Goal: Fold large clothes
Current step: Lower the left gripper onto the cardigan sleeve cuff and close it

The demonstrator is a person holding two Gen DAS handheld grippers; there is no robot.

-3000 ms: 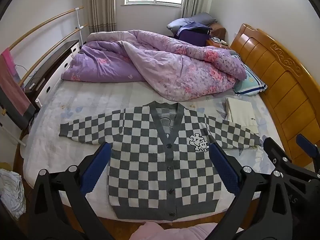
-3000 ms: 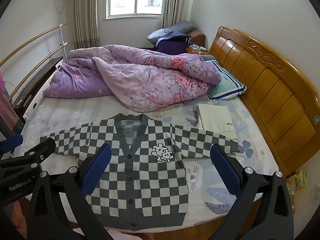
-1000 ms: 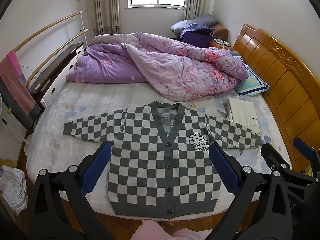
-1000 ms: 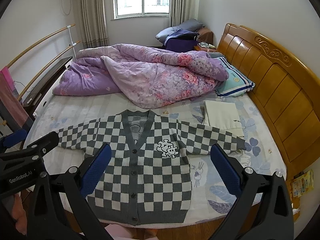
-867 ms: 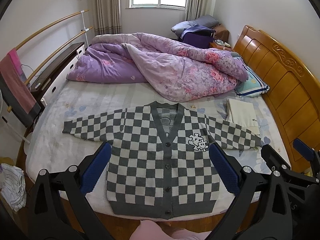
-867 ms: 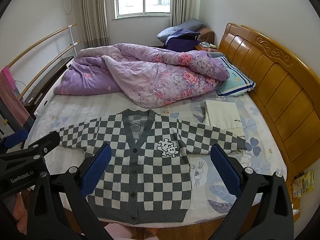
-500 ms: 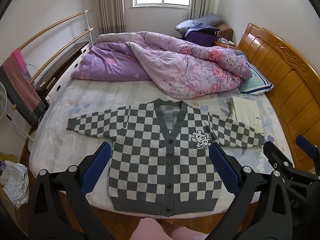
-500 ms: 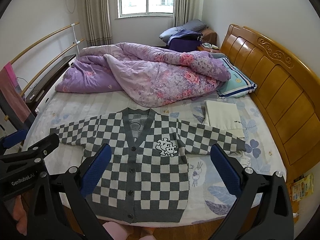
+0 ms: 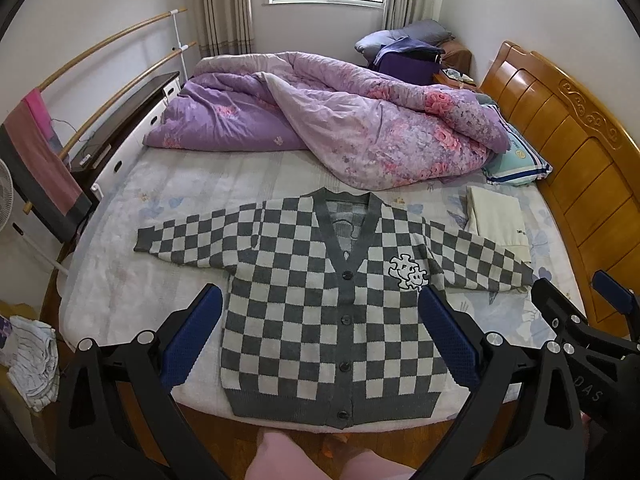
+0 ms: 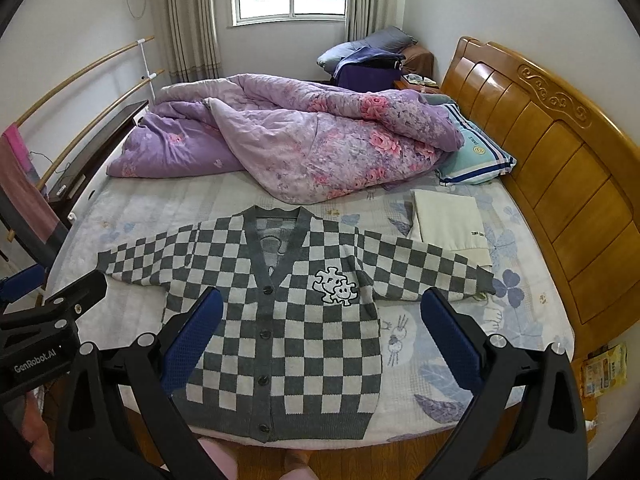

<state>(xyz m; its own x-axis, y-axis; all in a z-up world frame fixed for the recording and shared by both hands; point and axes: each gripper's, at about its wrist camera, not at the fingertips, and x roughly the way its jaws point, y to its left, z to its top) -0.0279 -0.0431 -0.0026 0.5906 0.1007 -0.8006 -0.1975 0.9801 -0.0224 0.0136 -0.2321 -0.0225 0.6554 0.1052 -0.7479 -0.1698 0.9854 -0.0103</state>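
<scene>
- Grey-and-white checked cardigan lies flat, buttoned, on the near half of the bed, sleeves spread left and right, hem at the near edge.
- Left gripper hovers above it, jaws spread wide, holding and touching nothing.
- Right gripper likewise hangs wide apart and empty.
- Purple quilt is heaped at the far side.
</scene>
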